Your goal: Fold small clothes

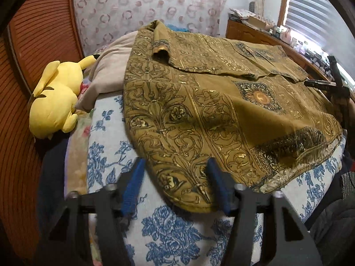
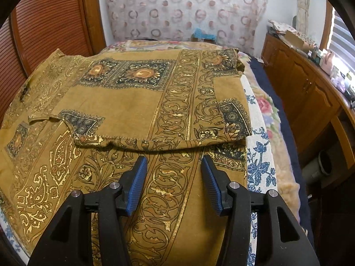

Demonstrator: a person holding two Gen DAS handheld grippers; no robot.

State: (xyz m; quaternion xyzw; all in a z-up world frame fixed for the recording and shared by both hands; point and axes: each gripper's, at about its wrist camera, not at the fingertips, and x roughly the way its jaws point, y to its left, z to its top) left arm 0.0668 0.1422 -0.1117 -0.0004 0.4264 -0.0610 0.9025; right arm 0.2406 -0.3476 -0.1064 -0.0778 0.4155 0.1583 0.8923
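Cloth was the whole matter: the olive printed garment lay partly folded on the floral bedspread, likely light, limp and best pinched at a hem corner, while the left gripper and right gripper hovered spread, holding nothing.

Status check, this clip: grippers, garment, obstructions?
Left gripper open, right gripper open, both empty. Olive patterned garment partly folded on bed. Yellow plush off left, apart.
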